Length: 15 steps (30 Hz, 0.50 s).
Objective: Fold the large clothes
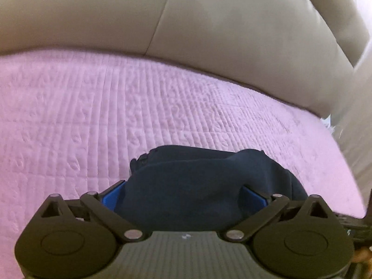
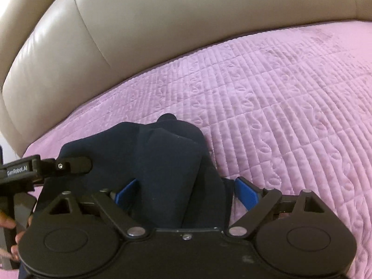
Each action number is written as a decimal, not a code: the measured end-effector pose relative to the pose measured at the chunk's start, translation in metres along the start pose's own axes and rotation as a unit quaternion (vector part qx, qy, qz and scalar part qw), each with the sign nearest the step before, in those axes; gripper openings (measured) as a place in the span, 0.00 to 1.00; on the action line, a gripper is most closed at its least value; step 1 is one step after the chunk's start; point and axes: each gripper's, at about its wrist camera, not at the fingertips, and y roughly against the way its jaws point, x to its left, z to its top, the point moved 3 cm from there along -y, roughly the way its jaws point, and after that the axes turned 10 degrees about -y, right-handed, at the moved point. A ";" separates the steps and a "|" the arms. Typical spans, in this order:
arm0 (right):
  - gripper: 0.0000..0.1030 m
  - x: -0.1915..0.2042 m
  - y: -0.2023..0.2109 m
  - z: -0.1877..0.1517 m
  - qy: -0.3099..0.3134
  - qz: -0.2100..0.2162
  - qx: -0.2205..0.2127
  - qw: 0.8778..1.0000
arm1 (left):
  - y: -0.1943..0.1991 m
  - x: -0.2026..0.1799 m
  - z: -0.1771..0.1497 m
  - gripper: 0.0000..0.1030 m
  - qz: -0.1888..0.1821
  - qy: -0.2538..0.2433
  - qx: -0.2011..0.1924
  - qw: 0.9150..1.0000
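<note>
A dark navy garment (image 1: 186, 181) is bunched between the blue pads of my left gripper (image 1: 183, 193), which is shut on it above a pink quilted cover (image 1: 116, 107). In the right wrist view the same navy garment (image 2: 162, 162) fills the space between the blue pads of my right gripper (image 2: 186, 193), which is shut on it. Part of the left gripper's black body (image 2: 46, 165) shows at the left of that view, close beside the cloth. The rest of the garment is hidden below both grippers.
The pink quilted cover (image 2: 279, 116) lies over a beige leather sofa; its back cushions (image 1: 209, 23) rise behind, also in the right wrist view (image 2: 116, 34). A hand (image 2: 11, 227) holds the left gripper's handle at the lower left.
</note>
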 end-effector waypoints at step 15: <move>0.99 0.007 0.098 0.009 -0.053 -0.049 0.021 0.997 | 0.097 -0.013 -0.007 0.98 0.085 -0.027 0.112 0.990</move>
